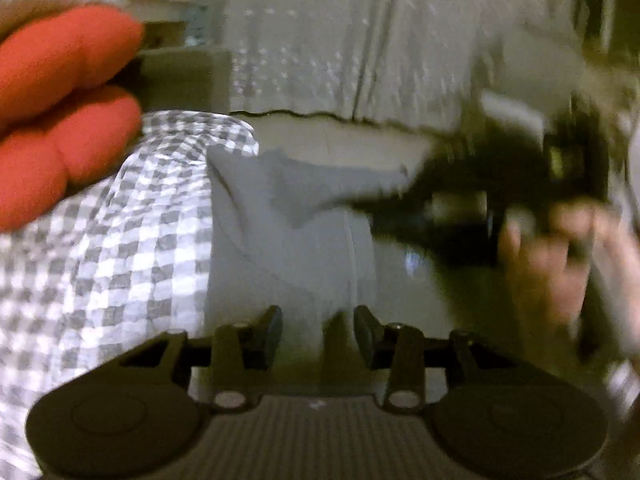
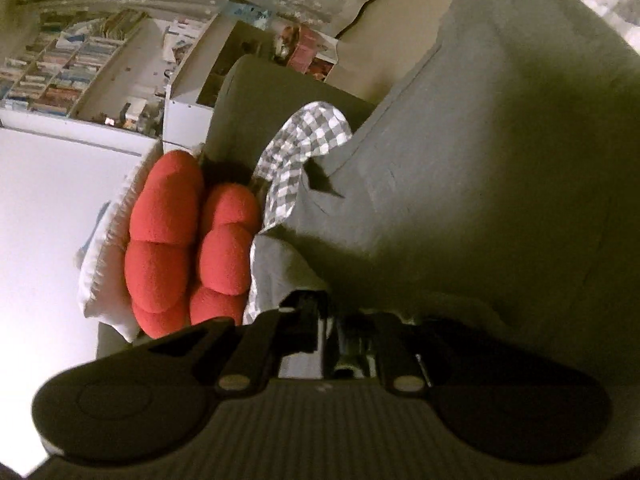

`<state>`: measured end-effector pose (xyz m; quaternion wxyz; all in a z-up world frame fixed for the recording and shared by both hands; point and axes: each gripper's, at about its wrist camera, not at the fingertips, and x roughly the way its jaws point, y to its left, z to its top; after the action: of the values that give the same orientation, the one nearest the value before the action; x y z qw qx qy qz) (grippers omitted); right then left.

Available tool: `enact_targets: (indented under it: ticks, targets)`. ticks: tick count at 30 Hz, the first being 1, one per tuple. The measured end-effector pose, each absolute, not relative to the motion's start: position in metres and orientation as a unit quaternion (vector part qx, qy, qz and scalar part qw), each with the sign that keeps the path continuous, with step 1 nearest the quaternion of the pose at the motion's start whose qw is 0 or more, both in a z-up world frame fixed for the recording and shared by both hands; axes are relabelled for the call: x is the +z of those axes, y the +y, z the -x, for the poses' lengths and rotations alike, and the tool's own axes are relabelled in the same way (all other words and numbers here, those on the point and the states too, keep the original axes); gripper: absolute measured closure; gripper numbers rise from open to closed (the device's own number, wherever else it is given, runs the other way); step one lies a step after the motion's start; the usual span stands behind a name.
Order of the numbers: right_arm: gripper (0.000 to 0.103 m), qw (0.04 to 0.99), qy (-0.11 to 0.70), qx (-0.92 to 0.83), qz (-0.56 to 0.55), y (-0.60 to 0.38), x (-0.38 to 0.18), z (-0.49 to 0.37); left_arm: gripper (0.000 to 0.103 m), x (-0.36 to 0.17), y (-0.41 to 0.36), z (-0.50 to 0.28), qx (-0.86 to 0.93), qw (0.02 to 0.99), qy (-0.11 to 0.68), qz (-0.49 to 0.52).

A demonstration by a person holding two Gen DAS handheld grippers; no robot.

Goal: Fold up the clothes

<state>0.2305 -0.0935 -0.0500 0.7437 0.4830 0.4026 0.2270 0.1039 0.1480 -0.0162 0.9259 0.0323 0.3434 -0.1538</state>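
1. Grey garment (image 1: 288, 216) hangs just ahead of left tool (image 1: 318, 330), at 12 o'clock; fingers spread, gripping nothing.
2. Right tool (image 1: 416, 196), blurred, pinches garment corner at 3 o'clock; in its own view the fingers are pressed together (image 2: 326, 328).
3. One garment; one checked cloth (image 1: 120, 240); one red cushion (image 2: 188, 240).

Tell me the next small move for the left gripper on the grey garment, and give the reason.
Probably ease the left gripper forward and close it on the grey garment. Its fingers stand apart with the cloth's near edge between them, not yet pinched, while the right gripper seems to already hold the far corner, though blur hides that grip.
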Motion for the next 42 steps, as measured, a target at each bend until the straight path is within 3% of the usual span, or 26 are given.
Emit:
enact_targets:
  ticks: [3,5,6,15,28,30,32,42]
  targets:
    - [0.082,0.753,0.397,0.225,-0.475,-0.095,-0.045,-0.232,0.063,-0.022,0.138,-0.094,-0.142,0.924,0.341,-0.097]
    - [0.065,0.759,0.391,0.226,-0.469,-0.096,-0.041,-0.233,0.067,-0.023,0.137,-0.093,-0.137,0.924,0.339,-0.109]
    - [0.062,0.762,0.387,0.227,-0.467,-0.096,-0.039,-0.233,0.070,-0.024,0.137,-0.093,-0.134,0.925,0.338,-0.112]
    - [0.059,0.812,0.388,0.208,-0.383,-0.100,-0.026,-0.234,0.097,-0.026,0.138,-0.100,-0.119,0.931,0.333,-0.091]
    - [0.059,0.892,0.361,0.231,-0.142,-0.046,-0.022,-0.223,0.099,-0.001,0.155,-0.095,-0.122,0.945,0.302,-0.040]
    - [0.065,0.898,0.351,0.236,-0.123,-0.035,-0.024,-0.223,0.099,0.001,0.157,-0.095,-0.126,0.945,0.300,-0.034]
    - [0.100,0.908,0.338,0.228,-0.099,-0.028,-0.025,-0.223,0.100,0.003,0.159,-0.095,-0.131,0.945,0.299,-0.026]
    - [0.101,0.945,0.243,0.186,-0.117,-0.053,0.001,-0.232,0.100,0.005,0.147,-0.105,-0.169,0.938,0.302,0.008]
